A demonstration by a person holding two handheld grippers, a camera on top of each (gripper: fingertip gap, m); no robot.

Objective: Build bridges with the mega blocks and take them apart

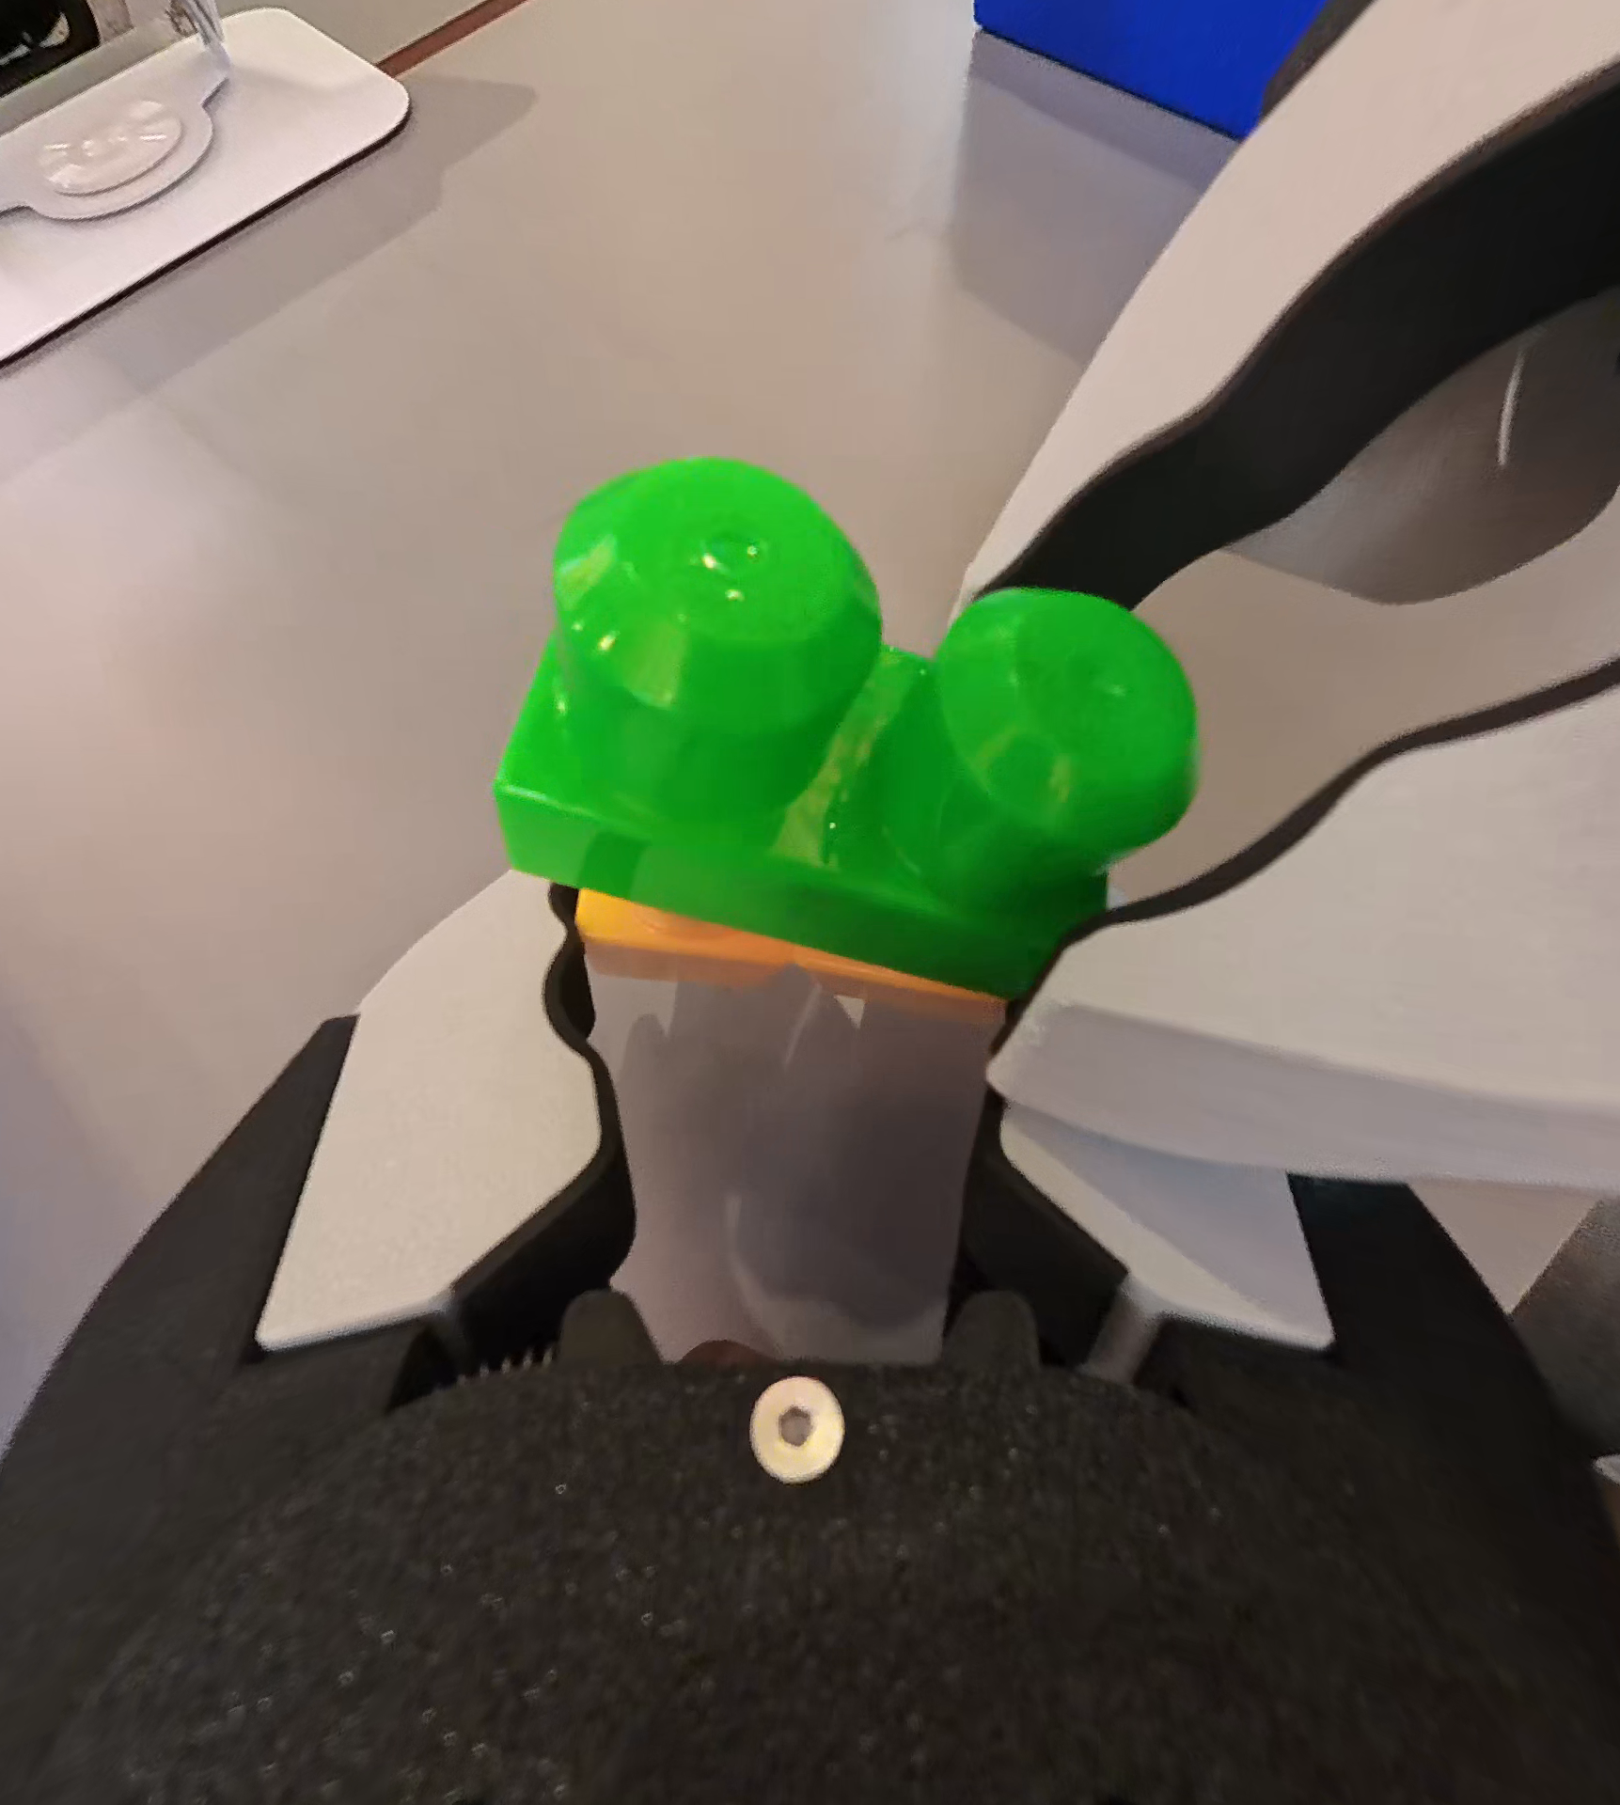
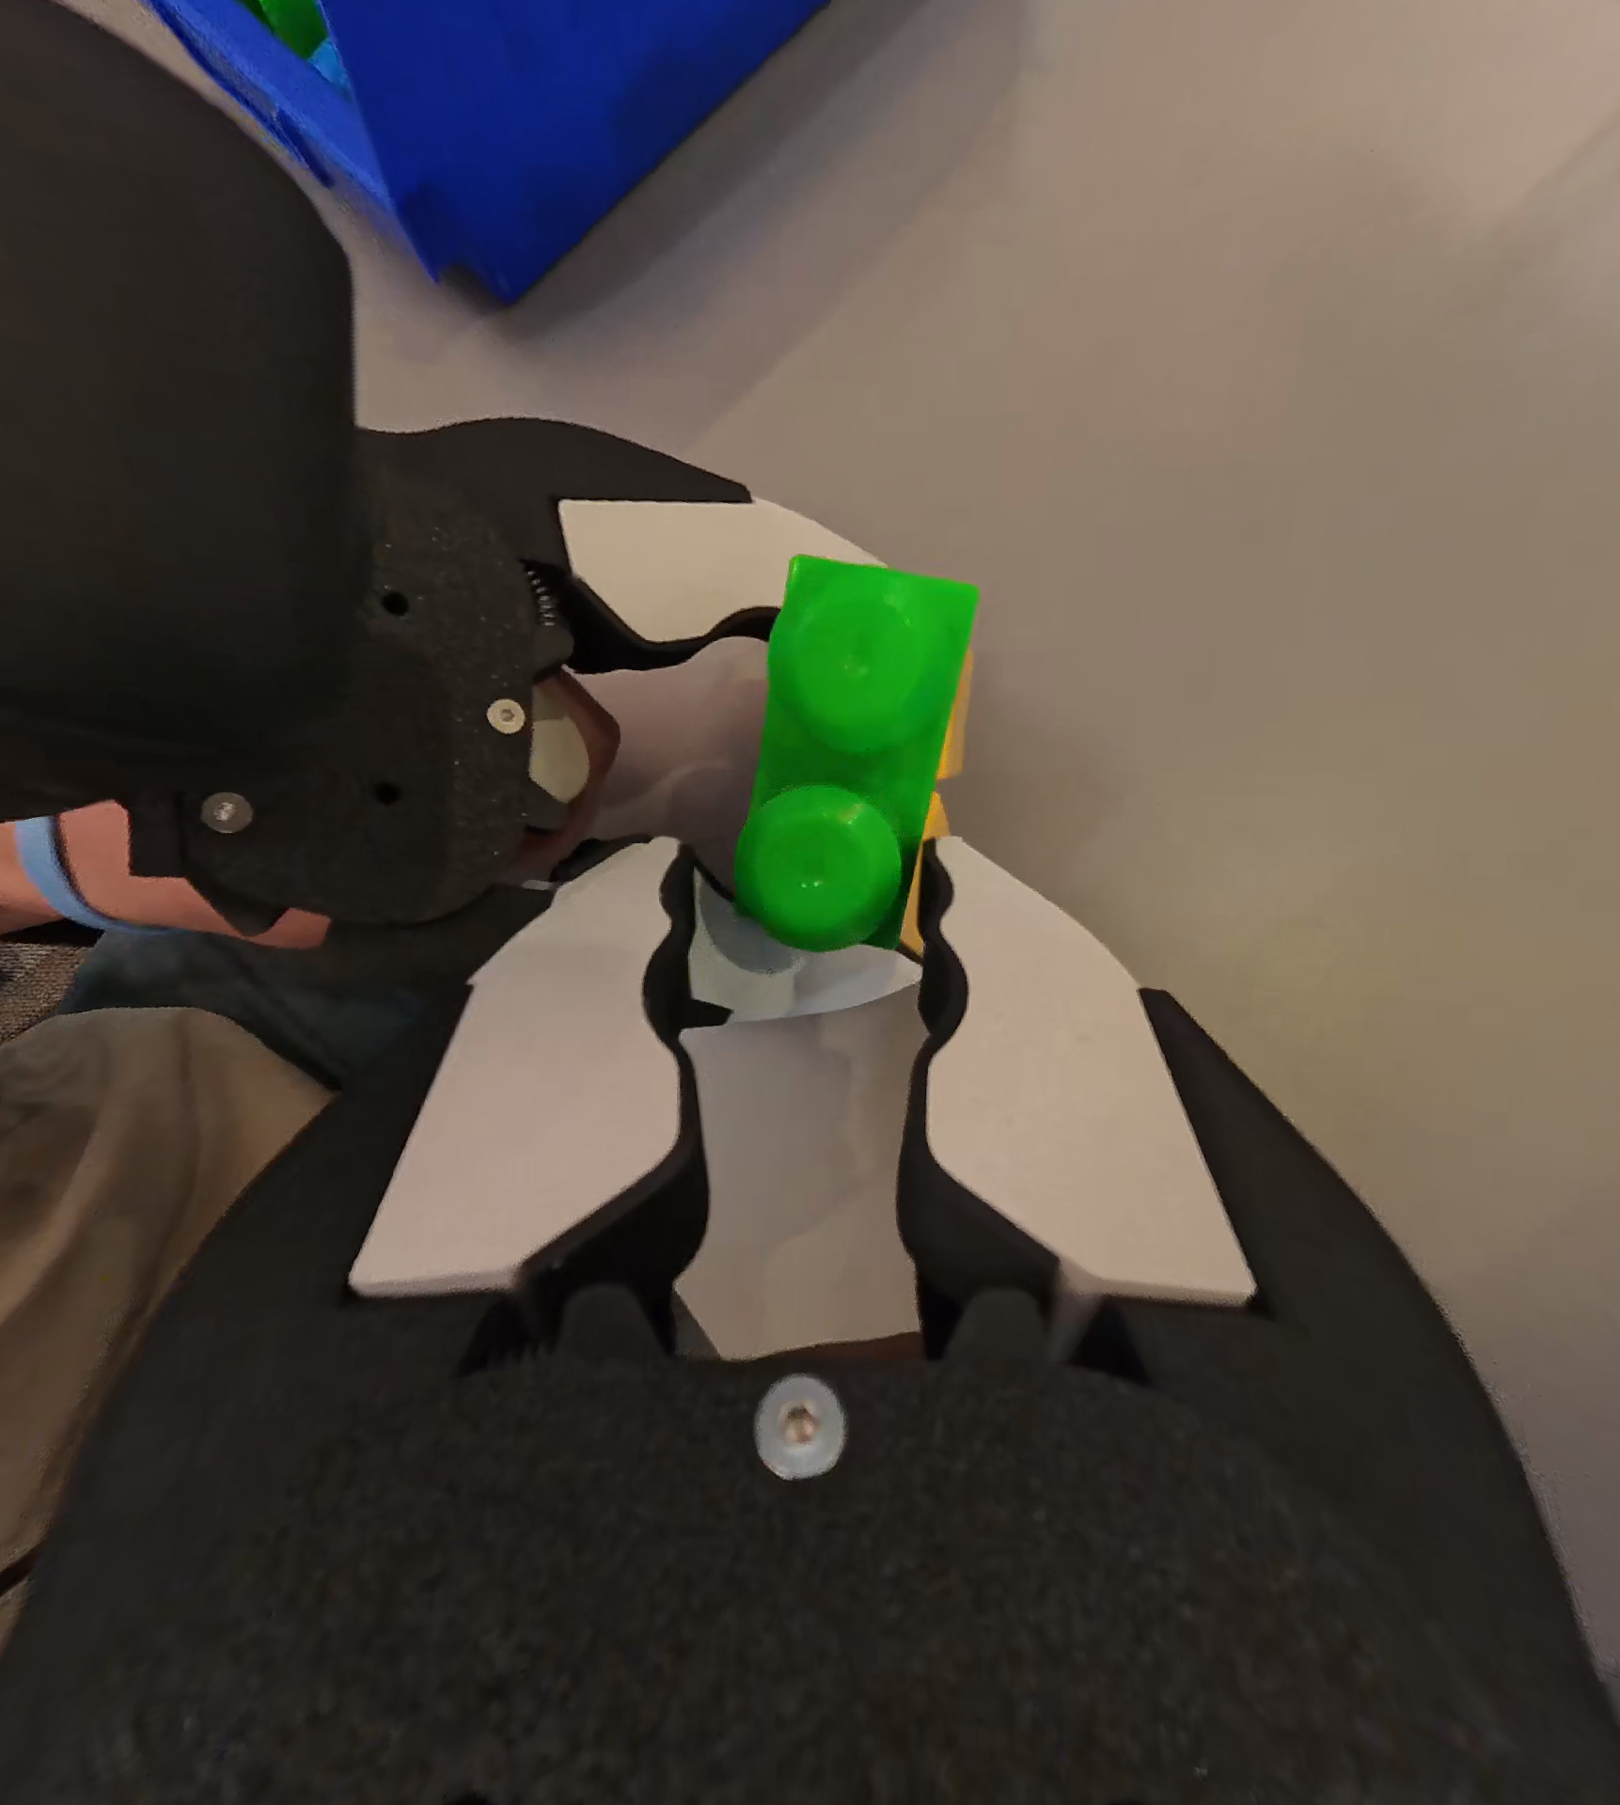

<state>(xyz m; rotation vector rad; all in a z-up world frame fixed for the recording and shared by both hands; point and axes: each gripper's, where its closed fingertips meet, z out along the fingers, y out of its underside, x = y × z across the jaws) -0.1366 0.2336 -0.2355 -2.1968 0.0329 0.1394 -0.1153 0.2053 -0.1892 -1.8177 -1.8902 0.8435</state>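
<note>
Left wrist view, far left: white pad [image 1: 151, 186] on the grey table [image 1: 591, 322], with a clear stand [image 1: 73, 107] on it. Centre: left gripper [image 1: 786, 938] has its fingers closed on the yellow block [image 1: 679, 943], of which only the top edge shows between the finger tips. Green block [image 1: 835, 742], two studs, sits pressed on top of the yellow block, studs tilted toward the camera. Both blocks are held above the table. Right: right gripper [image 1: 1069, 781] comes in from the upper right; one of its fingers [image 1: 1323, 869] touches the right end of the green block, the other passes behind the right stud.

Right wrist view, left: a person's hand [image 2: 24, 869] with a pale blue band at the wrist, behind the black body of the left gripper [image 2: 747, 742]. Top left: blue bin [image 2: 532, 127] on the table [image 2: 1275, 488], well apart from the blocks. Centre: green block [image 2: 854, 742] stands on end, its lower stud between the tips of the right gripper [image 2: 806, 908], whose fingers close on that lower end. Yellow block [image 2: 952, 723] shows as a thin strip along the green block's right side.
</note>
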